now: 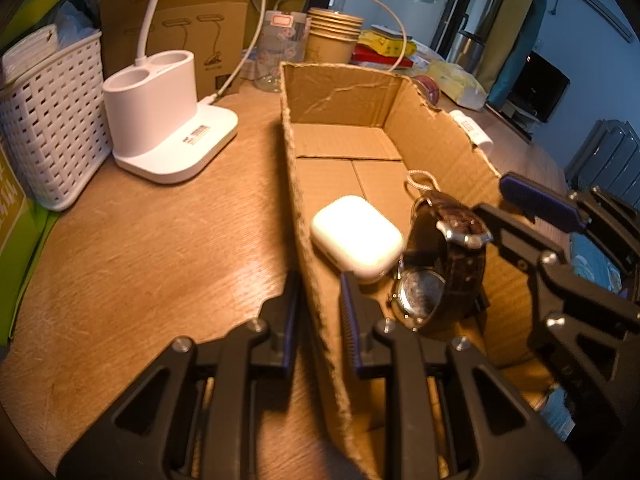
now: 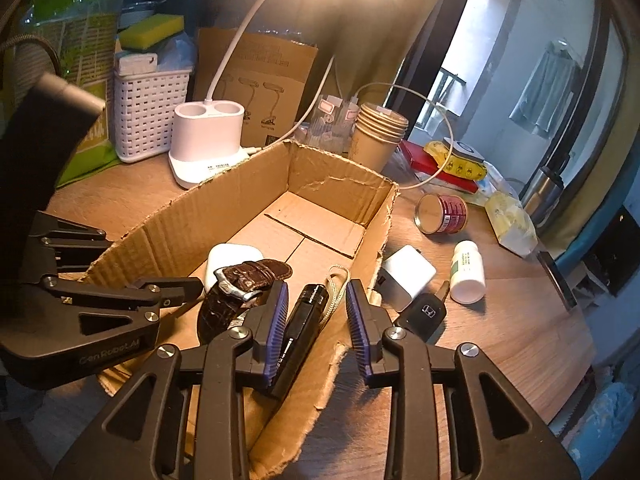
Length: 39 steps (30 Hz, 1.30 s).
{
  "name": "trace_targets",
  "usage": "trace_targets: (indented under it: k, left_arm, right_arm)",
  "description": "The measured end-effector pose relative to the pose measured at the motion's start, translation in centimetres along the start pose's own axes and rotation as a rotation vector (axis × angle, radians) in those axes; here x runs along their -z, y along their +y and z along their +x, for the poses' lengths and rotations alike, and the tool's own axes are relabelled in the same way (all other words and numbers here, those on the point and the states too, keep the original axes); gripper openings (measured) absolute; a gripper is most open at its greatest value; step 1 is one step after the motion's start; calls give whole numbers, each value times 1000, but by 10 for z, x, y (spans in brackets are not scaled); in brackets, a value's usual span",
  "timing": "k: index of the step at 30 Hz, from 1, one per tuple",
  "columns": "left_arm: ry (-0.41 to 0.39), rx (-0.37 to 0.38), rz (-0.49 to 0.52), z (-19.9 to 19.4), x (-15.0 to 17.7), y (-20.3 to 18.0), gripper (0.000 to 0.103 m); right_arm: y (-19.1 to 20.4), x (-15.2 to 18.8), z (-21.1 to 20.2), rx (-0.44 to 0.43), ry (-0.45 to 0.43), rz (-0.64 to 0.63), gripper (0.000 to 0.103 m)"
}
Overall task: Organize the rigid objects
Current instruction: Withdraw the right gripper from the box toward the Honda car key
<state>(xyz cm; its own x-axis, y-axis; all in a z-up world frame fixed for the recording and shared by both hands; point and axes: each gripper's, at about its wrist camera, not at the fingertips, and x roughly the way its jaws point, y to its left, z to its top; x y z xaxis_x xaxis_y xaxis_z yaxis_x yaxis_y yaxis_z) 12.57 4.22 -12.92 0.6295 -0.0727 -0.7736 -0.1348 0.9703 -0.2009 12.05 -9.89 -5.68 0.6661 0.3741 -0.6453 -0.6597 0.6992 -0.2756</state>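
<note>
An open cardboard box (image 1: 344, 92) (image 2: 328, 176) lies on the wooden table. Inside it are a white earbud case (image 1: 356, 238) (image 2: 224, 258), a brown-strapped watch (image 1: 448, 264) (image 2: 244, 284) and a black flashlight (image 2: 304, 320) with a cord. My left gripper (image 1: 320, 312) is shut on the box's left wall, one finger each side. My right gripper (image 2: 316, 320) is open over the box's near right part; the flashlight leans against its left pad (image 2: 278, 320). It also shows in the left wrist view (image 1: 540, 204).
Right of the box lie a white charger cube (image 2: 406, 276), a car key (image 2: 424, 314), a white pill bottle (image 2: 468, 272) and a red tin (image 2: 442, 214). Behind stand a white lamp base (image 1: 160, 108) (image 2: 206, 140), a white basket (image 1: 52, 120) and paper cups (image 2: 380, 136).
</note>
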Motion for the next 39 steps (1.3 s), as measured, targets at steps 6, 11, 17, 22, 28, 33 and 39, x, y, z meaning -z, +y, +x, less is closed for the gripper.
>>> trace_targets:
  k: [6,11,17,22,28,33,39]
  left_arm:
    - [1,1,-2,0,0,0,21]
    - [1,1,-2,0,0,0,21]
    - [1,1,-2,0,0,0,21]
    - [0,1,-1,0,0,-1,21]
    - [1,1,-1,0,0,0,21]
    - [1,2,-2,0,0,0,21]
    - [1,2,-2,0,-1,0,21]
  right_arm:
    - [-12,1,-10,-24,-25,50,39]
    - [-23,5,-13,-29,-29,94,40]
    - [-39,11,-15,-38,-36,151,40]
    - [-55,17,-16,-32,-37,200,43]
    - [-69,26,-12,-12,-23,235,44]
    - [-80,33,-1,-9,-1,268,44]
    - [-90,40,15,-6,24,299,45]
